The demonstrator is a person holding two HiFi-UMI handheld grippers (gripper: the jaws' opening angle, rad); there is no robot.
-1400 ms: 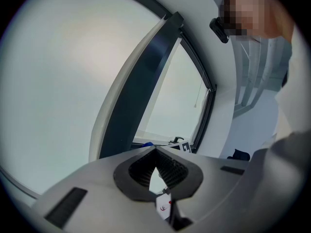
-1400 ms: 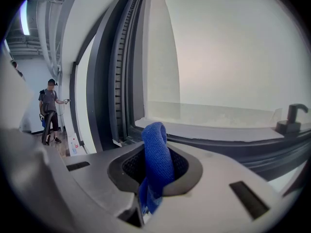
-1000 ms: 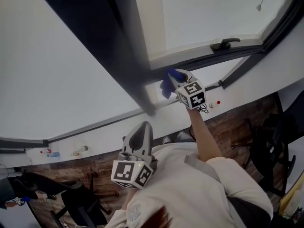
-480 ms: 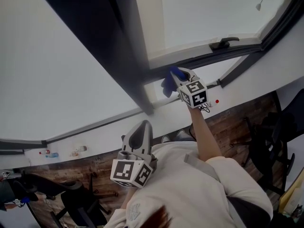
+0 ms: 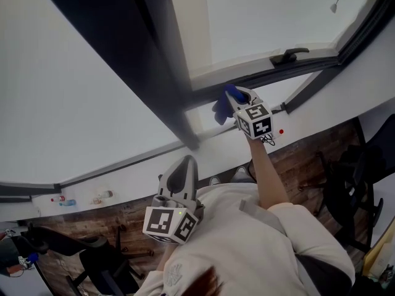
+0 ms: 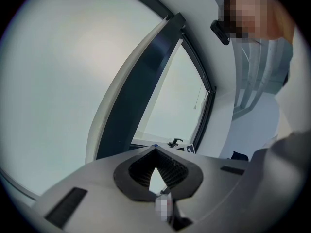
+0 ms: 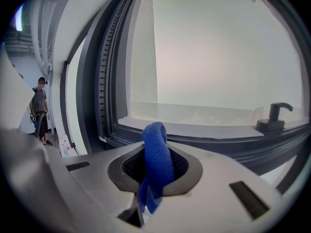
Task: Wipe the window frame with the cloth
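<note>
Since a second ago: right claw [image 5: 234,97] has slid a little to the right along the window frame [image 5: 265,77]. Left claw has hardly shifted.

Right claw: jaws clamped on a blue cloth [image 7: 156,152]. A fold stands up past the tips and a tail hangs out below. Cloth pressed to the dark lower rail of the frame, just right of the thick upright post [image 5: 163,73].

Right forearm [image 5: 266,177] bare, stretched straight out from the shoulder toward the window.

Left claw [image 5: 184,170]: jaws closed tip to tip, nothing between them. Held low, close in front of the chest, pointing up at the pane and well apart from the frame.

Black handle [image 5: 287,57] sits on the same rail, further right of the cloth.
</note>
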